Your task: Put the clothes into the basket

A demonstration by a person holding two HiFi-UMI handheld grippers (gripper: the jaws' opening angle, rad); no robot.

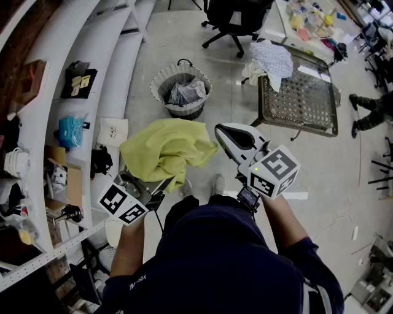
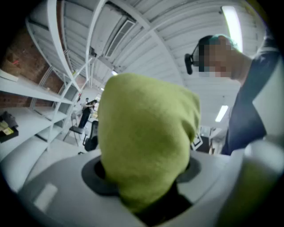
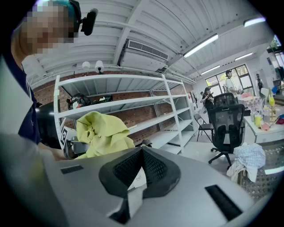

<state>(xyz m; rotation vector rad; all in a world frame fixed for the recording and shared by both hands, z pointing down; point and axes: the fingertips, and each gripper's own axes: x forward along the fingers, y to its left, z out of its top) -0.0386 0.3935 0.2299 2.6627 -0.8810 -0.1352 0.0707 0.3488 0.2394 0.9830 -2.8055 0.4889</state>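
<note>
A yellow-green cloth [image 1: 164,149] hangs bunched from my left gripper [image 1: 146,184], which is shut on it at chest height. In the left gripper view the cloth [image 2: 146,150] fills the space between the jaws and hides the fingertips. My right gripper [image 1: 225,134] is to the right of the cloth, shut, with nothing in it; its dark pads [image 3: 153,170] meet at the tip. The cloth [image 3: 102,131] shows at the left of the right gripper view. The round woven basket [image 1: 161,78] stands on the floor ahead and holds grey clothing [image 1: 187,92].
A wire-mesh table [image 1: 301,101] stands at the right with a pale blue-and-white garment [image 1: 272,60] draped over its far corner. White shelving [image 1: 67,92] with boxes and small items runs along the left. A black office chair [image 1: 236,18] is beyond the basket.
</note>
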